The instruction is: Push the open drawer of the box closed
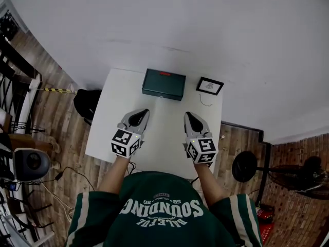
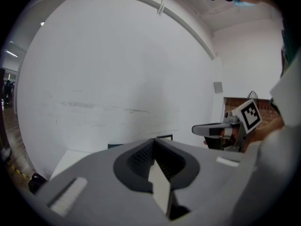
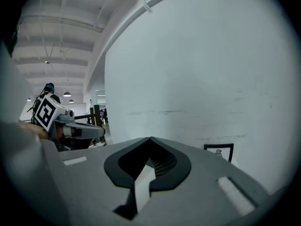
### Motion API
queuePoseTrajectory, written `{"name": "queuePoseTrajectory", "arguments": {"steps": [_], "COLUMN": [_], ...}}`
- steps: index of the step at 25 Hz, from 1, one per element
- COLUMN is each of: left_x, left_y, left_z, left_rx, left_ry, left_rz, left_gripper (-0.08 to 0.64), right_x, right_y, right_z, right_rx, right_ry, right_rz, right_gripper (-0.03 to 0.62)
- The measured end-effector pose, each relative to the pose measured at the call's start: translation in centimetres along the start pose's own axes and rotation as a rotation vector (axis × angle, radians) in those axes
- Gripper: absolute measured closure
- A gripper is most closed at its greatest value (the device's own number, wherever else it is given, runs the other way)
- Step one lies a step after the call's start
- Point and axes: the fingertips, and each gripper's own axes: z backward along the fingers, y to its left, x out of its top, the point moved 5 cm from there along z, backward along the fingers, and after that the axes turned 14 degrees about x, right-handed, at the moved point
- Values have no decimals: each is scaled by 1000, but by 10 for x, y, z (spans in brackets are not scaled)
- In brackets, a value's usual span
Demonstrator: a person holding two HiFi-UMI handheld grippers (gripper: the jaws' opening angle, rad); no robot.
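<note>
A dark green box [image 1: 163,84] with a red mark on its lid stands at the far edge of the white table [image 1: 115,127]. From above I cannot tell how far its drawer stands out. My left gripper [image 1: 145,111] and right gripper [image 1: 187,114] hover side by side over the near half of the table, both pointing toward the box and well short of it. In the left gripper view the jaws [image 2: 154,138] meet at their tips with nothing between them. The right gripper [image 3: 150,137] is shut and empty too. Only a sliver of the box [image 2: 115,146] shows over the left jaws.
A small black picture frame [image 1: 209,86] stands right of the box, also seen in the right gripper view [image 3: 218,152]. A thin cable [image 1: 206,103] lies by it. A black bag [image 1: 87,103] sits on the floor left of the table, a round-based stand [image 1: 245,166] to the right.
</note>
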Motion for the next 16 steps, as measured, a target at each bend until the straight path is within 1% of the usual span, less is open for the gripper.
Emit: {"name": "queuePoseTrajectory", "arguments": {"steps": [10, 16], "left_x": [-7, -11], "left_y": [1, -1], "left_z": [7, 1], "left_rx": [-15, -25], "left_ry": [11, 24], "left_rz": [6, 15], "left_gripper": [508, 508], "right_x": [-5, -8], "right_y": [17, 14], "right_z": [-2, 2], "right_rx": [14, 3], "right_ry": [5, 15], "right_rz": [4, -2], "right_gripper": [591, 591]}}
